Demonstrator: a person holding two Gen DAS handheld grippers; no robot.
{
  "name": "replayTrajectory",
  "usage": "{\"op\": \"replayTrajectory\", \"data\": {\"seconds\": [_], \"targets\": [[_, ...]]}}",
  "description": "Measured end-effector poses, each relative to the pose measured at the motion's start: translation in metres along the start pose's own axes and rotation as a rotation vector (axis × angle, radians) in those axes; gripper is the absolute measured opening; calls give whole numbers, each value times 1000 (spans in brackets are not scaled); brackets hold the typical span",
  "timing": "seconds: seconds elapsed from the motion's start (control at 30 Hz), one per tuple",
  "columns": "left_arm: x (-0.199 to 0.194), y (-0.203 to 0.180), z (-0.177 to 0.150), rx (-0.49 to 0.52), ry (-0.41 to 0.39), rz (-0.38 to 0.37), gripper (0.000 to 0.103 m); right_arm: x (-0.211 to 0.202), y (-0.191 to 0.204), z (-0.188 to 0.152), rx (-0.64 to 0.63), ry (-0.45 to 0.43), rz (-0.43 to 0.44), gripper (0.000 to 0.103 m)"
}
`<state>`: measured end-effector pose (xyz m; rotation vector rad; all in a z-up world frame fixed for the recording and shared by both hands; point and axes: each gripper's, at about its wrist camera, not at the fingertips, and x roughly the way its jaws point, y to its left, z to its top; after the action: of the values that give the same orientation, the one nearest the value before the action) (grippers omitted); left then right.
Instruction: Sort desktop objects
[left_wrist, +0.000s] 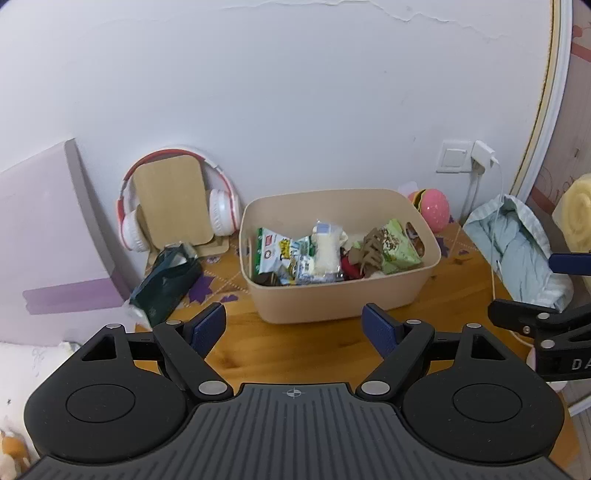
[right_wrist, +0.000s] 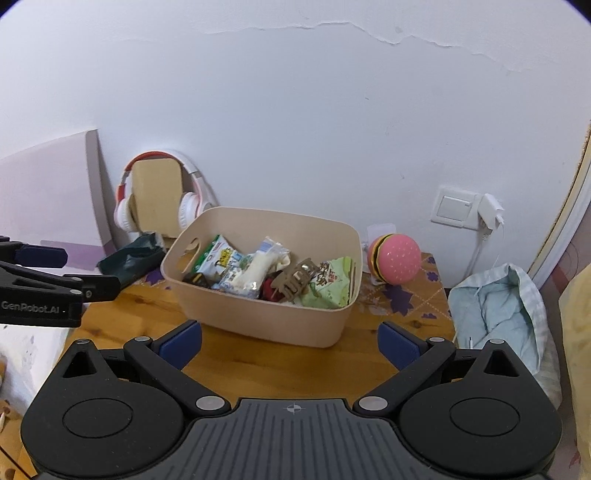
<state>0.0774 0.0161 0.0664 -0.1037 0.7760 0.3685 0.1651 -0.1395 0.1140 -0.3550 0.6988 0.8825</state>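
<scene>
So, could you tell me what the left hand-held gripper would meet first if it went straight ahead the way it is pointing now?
Most likely the near wall of the beige bin. The left hand-held gripper is open and empty, with only bare wooden table between its fingers and the bin. Depth is hard to judge through the fisheye.

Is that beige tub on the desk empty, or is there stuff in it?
Not empty. The beige tub holds snack packets, a brown hair clip and a green pouch.
</scene>
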Motion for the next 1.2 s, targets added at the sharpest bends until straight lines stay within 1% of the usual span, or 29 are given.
{"op": "replayTrajectory", "data": {"seconds": [0.1, 0.2, 0.27, 0.47, 0.57, 0.7, 0.97, 1.2], "targets": [[-11, -1, -8, -14, 7, 4, 82, -9, 1, -6, 12, 9, 15, 103], [-20, -1, -14, -38, 34, -28, 82, -17, 2, -12, 18, 15, 28, 103], [-27, -1, -18, -51, 42, -31, 82, -23, 4, -16, 12, 17, 28, 103], [-47, 2, -32, -61, 53, 13, 82, -39, 3, -30, 15, 24, 25, 103], [-55, 1, -36, -38, 68, 45, 82, -46, 3, -36, 8, 31, 18, 103], [-68, -3, -38, -15, 55, 82, 82, -51, 3, -43, 6, 39, 11, 103], [-84, -17, -40, -14, 62, 40, 82, -58, 1, -54, 14, 57, 10, 103], [-88, -18, -42, -45, 77, 1, 82, -62, -1, -59, 23, 63, 6, 103]]}}
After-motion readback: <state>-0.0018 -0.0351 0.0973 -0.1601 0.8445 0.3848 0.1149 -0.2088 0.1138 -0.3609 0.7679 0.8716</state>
